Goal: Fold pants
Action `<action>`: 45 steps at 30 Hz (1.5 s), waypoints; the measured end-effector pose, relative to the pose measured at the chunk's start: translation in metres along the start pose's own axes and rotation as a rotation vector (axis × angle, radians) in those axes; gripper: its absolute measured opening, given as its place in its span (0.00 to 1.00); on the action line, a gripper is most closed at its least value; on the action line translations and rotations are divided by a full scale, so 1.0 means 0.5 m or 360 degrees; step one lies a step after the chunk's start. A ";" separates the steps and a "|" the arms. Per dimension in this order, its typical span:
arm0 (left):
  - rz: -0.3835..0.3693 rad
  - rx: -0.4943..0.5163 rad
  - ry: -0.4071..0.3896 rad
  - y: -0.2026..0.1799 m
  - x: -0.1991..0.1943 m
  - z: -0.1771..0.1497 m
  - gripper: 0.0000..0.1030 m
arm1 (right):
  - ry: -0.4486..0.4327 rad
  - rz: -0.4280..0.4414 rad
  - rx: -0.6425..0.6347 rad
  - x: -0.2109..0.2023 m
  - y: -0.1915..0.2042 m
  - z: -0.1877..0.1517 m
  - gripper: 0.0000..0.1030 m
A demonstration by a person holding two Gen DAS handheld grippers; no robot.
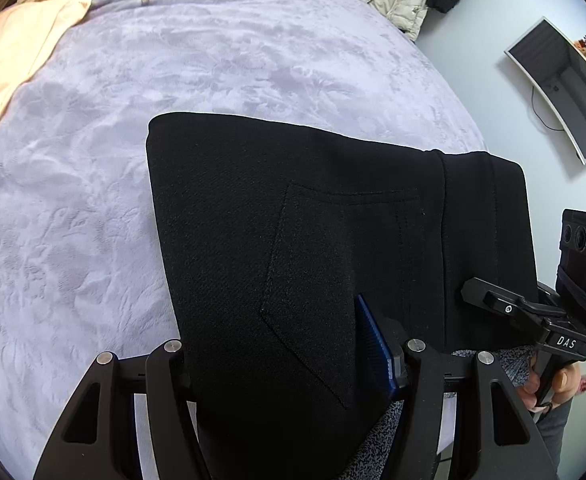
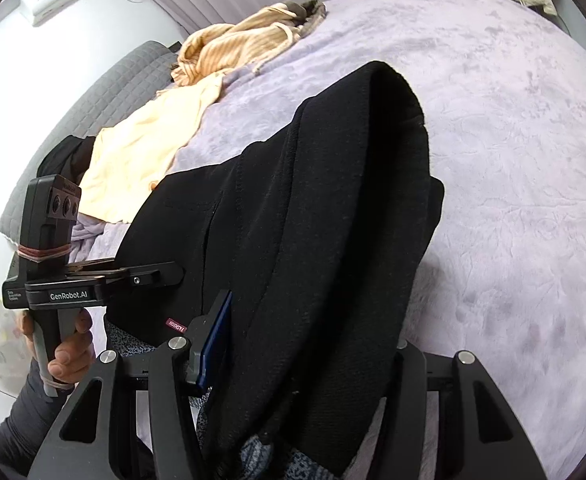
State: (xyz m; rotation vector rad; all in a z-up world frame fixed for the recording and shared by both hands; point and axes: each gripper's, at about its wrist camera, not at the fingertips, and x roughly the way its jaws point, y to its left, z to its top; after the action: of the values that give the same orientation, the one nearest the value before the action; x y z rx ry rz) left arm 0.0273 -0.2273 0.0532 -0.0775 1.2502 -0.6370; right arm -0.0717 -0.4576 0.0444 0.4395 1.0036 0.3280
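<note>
Both the left gripper [image 1: 289,364] and right gripper [image 2: 293,360] are pinching thick layers of the black pants [image 1: 333,220], bundle hanging over the lavender bedspread [image 1: 93,200], so I'd keep them level and lower evenly to avoid sagging.

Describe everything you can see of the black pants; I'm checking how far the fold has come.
The black pants are thick, textured knit fabric, already folded into a compact stack with a stitched patch pocket on top and a waistband at one side. A small red label shows near their edge in the right wrist view. The left gripper and right gripper each clamp one end, holding them over the lavender bedspread.
</note>
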 end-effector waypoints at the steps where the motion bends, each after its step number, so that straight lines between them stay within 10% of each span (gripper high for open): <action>1: 0.0002 -0.0017 0.0014 0.008 0.016 0.007 0.64 | 0.0021 0.0000 0.0019 0.010 -0.012 0.005 0.57; 9: 0.0013 -0.0133 0.0018 0.058 0.021 -0.039 0.82 | 0.0088 0.0042 0.0280 0.048 -0.095 0.003 0.81; 12: 0.0093 -0.0127 -0.0054 0.053 -0.030 -0.058 0.82 | -0.0079 -0.0180 0.0312 -0.017 -0.082 -0.014 0.82; 15: 0.0162 -0.0071 -0.0201 0.022 -0.093 -0.072 0.82 | -0.0348 -0.0443 0.0106 -0.107 0.003 -0.056 0.84; 18: 0.0112 0.0081 -0.0281 -0.048 -0.125 -0.110 0.82 | -0.0449 -0.0303 -0.0213 -0.137 0.113 -0.108 0.96; 28: 0.0161 0.0292 -0.0162 -0.092 -0.002 -0.157 0.82 | -0.0200 -0.0258 -0.0128 -0.024 0.078 -0.146 0.98; 35: 0.0169 0.0181 -0.0201 -0.074 -0.026 -0.070 0.82 | -0.0287 -0.0295 -0.0156 -0.076 0.097 -0.090 1.00; 45: 0.0641 -0.0188 -0.0107 0.022 0.079 0.103 0.82 | -0.0151 -0.0366 -0.0310 0.051 0.112 0.117 1.00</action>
State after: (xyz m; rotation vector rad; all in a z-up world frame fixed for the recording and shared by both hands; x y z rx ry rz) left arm 0.0846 -0.2521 0.0326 0.0544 1.1934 -0.2105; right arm -0.0118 -0.4094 0.0804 0.1593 0.9095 0.1936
